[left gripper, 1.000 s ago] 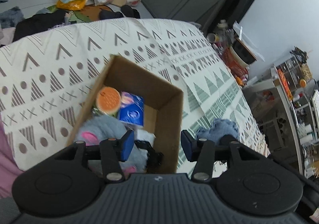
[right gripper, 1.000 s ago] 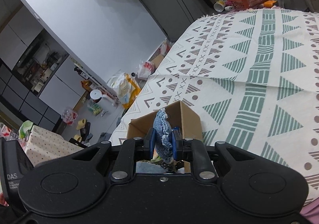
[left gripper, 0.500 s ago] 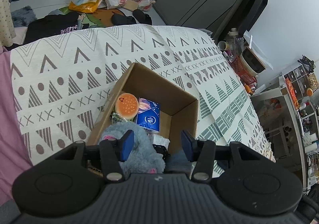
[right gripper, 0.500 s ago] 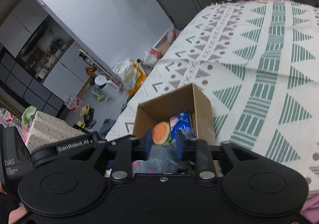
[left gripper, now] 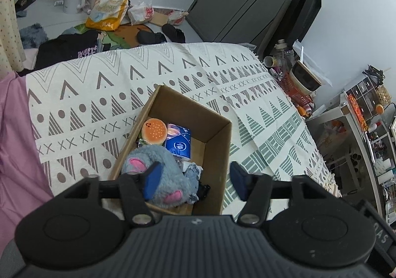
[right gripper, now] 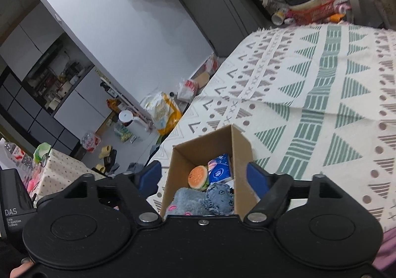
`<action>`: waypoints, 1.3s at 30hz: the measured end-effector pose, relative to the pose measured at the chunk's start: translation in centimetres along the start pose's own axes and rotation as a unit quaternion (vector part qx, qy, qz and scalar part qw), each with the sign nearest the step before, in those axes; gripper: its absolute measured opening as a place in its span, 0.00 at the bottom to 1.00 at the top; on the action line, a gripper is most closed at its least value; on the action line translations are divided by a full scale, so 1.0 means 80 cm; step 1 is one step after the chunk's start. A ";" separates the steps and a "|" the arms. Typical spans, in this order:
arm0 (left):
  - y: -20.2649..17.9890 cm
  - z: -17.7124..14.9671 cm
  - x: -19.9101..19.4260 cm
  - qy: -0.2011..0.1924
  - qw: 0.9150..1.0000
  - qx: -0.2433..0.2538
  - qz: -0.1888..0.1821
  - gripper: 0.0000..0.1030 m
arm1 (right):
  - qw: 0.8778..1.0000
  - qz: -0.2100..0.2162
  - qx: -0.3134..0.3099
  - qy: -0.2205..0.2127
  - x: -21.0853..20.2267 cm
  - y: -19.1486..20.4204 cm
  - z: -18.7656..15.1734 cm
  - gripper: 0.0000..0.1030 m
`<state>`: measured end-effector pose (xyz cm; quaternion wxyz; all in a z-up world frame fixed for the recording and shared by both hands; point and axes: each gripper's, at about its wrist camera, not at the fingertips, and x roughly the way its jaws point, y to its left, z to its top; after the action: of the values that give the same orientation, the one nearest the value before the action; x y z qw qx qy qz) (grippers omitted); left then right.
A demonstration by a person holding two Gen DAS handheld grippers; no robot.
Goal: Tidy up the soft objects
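Note:
An open cardboard box [left gripper: 215,134] [right gripper: 241,146] sits on a patterned bed cover [left gripper: 99,94] [right gripper: 321,94]. Inside lie a burger plush [left gripper: 154,132] [right gripper: 197,176], a blue tissue pack [left gripper: 178,144] [right gripper: 219,169], a grey plush with pink ears [left gripper: 160,169] [right gripper: 185,201] and a blue denim-like cloth [left gripper: 193,171] [right gripper: 220,197]. My left gripper [left gripper: 194,180] hangs open above the box's near end, holding nothing. My right gripper [right gripper: 204,176] is open too, its fingers spread wider than the box below it.
A pink sheet [left gripper: 14,144] borders the cover on the left. Bags, slippers and clothes litter the floor [left gripper: 104,13] beyond the bed. A red basket with bowls and jars [right gripper: 307,5] stands at the bed's far corner. Shelves [left gripper: 366,114] stand to the right.
My right gripper was shut on the blue cloth; it opened and the cloth now lies in the box. Both grippers rose and drew back, showing more of the box.

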<state>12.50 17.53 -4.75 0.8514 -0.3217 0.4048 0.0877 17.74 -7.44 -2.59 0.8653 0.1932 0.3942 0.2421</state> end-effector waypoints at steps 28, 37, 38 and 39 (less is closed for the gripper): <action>-0.070 -0.056 -0.117 -0.047 0.991 0.123 0.014 0.86 | 0.996 -0.062 -0.046 -0.054 -0.134 -0.015 0.004 1.00; -0.087 -0.081 -0.158 -0.064 0.987 0.149 0.016 0.92 | 0.992 -0.064 -0.080 -0.080 -0.189 -0.006 -0.014 1.00; -0.089 -0.085 -0.163 -0.069 0.986 0.153 0.017 0.92 | 0.991 -0.064 -0.080 -0.082 -0.194 -0.007 -0.016 1.00; -0.091 -0.090 -0.169 -0.077 0.984 0.158 0.018 0.92 | 0.991 -0.065 -0.081 -0.083 -0.198 -0.009 -0.019 1.00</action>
<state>2.06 8.93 5.42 0.9185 -0.1683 0.3523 0.0622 7.70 -16.83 5.45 0.9217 0.1156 0.3121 0.1993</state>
